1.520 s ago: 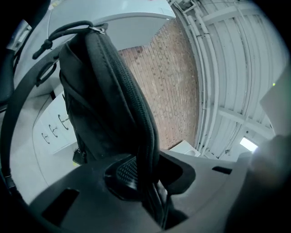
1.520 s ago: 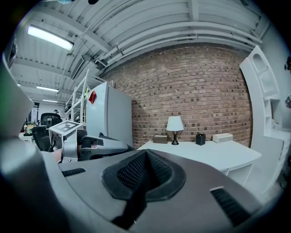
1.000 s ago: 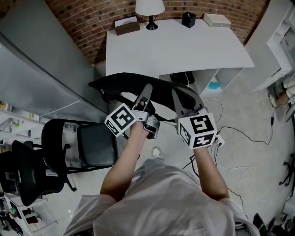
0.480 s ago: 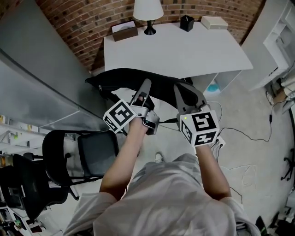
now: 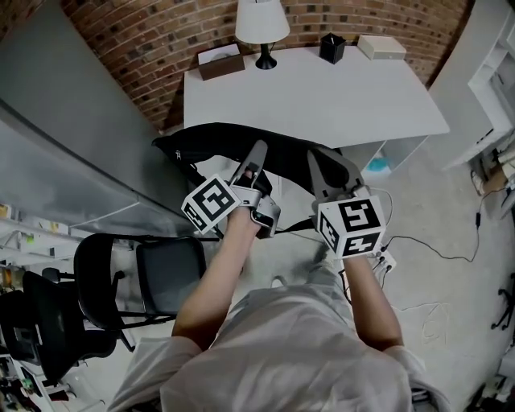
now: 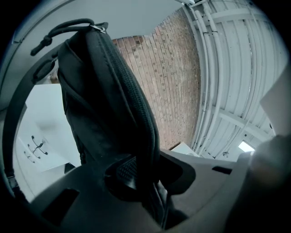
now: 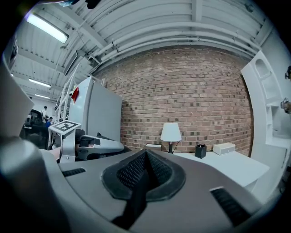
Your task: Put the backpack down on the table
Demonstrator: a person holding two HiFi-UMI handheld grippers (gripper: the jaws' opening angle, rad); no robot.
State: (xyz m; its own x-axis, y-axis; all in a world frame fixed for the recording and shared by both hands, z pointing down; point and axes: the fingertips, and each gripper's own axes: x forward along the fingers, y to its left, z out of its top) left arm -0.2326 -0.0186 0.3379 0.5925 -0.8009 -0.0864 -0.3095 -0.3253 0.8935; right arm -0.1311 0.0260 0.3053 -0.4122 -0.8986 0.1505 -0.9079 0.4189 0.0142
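Observation:
A black backpack (image 5: pixel 213 143) hangs in the air between my two grippers, just short of the white table (image 5: pixel 322 92). My left gripper (image 5: pixel 256 158) is shut on the bag's zipped edge. In the left gripper view the backpack (image 6: pixel 100 104) rises from the left gripper (image 6: pixel 141 175) and fills the left half of the picture. My right gripper (image 5: pixel 323 163) is shut on the bag's right end. In the right gripper view a black strap (image 7: pixel 136 200) is pinched in the right gripper (image 7: pixel 145 170), with the table (image 7: pixel 227 166) beyond it.
At the table's far edge, against a brick wall, stand a lamp (image 5: pixel 262 22), a brown box (image 5: pixel 220 61), a black cup (image 5: pixel 331 47) and a white box (image 5: pixel 381 47). A grey cabinet (image 5: pixel 72 129) stands left. Two black chairs (image 5: pixel 165 273) are behind left. Cables (image 5: pixel 434 253) lie on the floor.
Both grippers have carried the backpack a little toward the table, and the chairs have dropped back in the head view. Neither grip has changed.

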